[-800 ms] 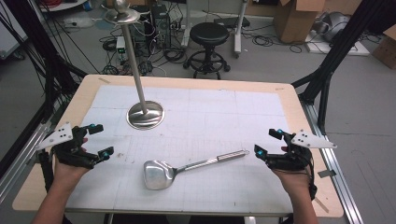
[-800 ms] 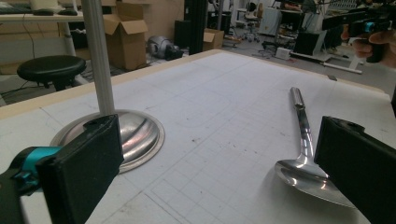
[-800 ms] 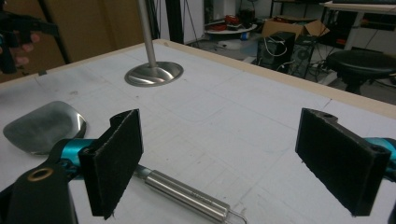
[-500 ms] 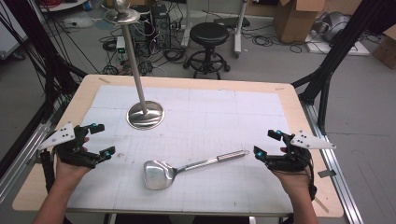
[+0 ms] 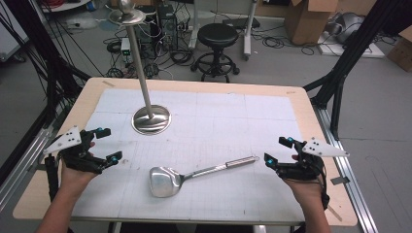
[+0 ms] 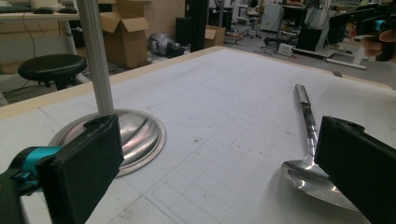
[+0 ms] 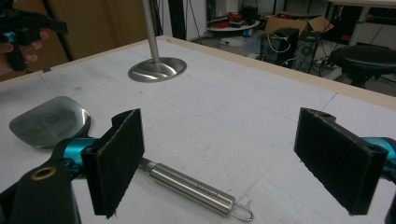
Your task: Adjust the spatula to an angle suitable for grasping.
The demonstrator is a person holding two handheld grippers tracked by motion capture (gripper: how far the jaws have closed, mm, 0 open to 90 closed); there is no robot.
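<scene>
Steel spatula (image 5: 194, 173) lies flat near the bench's (image 5: 301, 104) near edge, handle toward the right edge. Left gripper (image 5: 106, 145) at the left edge, jaws apart, empty. Right gripper (image 5: 277, 150) at the right edge, jaws apart, empty. Pole stand (image 5: 151, 118) upright toward the far-left corner.

Overhead camera looks down; low tongs cameras share the spatula (image 5: 167, 180).
</scene>
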